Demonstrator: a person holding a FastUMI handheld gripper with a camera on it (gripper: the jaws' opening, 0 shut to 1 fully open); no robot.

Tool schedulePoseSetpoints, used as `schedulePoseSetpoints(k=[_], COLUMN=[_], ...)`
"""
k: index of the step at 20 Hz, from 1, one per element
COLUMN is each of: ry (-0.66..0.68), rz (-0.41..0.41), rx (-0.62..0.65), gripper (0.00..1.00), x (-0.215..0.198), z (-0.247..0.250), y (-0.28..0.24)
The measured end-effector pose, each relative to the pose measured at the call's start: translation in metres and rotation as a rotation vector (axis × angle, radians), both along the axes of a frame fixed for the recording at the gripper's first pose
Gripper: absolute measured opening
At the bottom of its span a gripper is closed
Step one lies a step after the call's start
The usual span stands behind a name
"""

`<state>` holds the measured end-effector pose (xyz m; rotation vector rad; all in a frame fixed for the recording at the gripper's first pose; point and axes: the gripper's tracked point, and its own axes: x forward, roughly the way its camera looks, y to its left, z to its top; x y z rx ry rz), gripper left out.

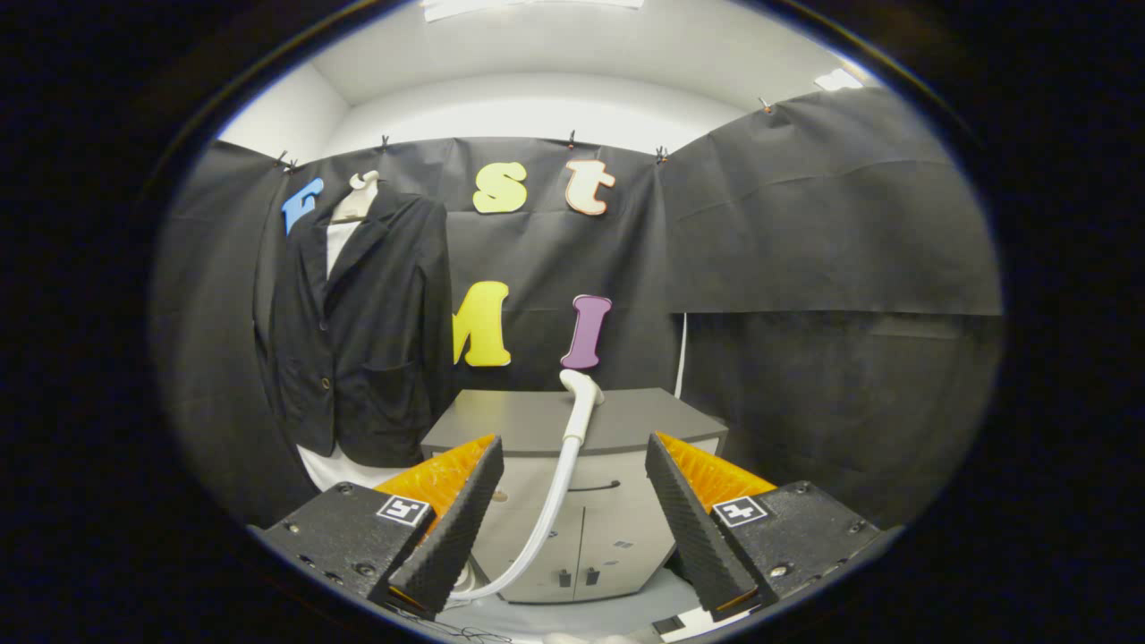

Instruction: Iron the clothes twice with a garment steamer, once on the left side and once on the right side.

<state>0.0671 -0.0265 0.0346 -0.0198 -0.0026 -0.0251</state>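
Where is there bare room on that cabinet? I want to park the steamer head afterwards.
The grey cabinet top looks bare to the right of the white steamer head, and also to its left toward the hanging black jacket. The middle is taken by the head and its hose, which drops down the cabinet front. The tongs stand open, holding nothing.

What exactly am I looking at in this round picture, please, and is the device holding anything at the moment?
The picture comes from a fisheye camera mounted on a handheld two-finger gripper, looking forward along its fingers. A person carries this gripper; there is no robot arm. The two wedge-shaped fingers stand apart, open, with nothing pressed between them. Beyond them is a grey cabinet. The white garment steamer head rests on top of it, and its hose hangs down the cabinet's front, seen through the gap between the fingers. To the left of the cabinet, a black jacket hangs on a mannequin against the booth's black cloth wall.
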Motion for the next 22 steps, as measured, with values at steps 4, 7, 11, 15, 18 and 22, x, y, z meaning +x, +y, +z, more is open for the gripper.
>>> schedulePoseSetpoints(k=[4, 7, 11, 15, 18, 22], ry=[0.020, 0.051, 0.087, 0.182, 0.284, 0.402], rz=[0.020, 0.028, 0.087, 0.158, 0.189, 0.212], rx=[0.015, 0.027, 0.003, -0.015, -0.039, -0.062], gripper=[1.00, 1.00, 1.00, 1.00, 1.00, 1.00], x=[0.064, 0.119, 0.201, 0.270, 0.308, 0.343], z=[0.020, 0.032, 0.042, 0.020, -0.013, -0.056], y=[-0.024, -0.037, -0.039, -0.027, -0.018, -0.012])
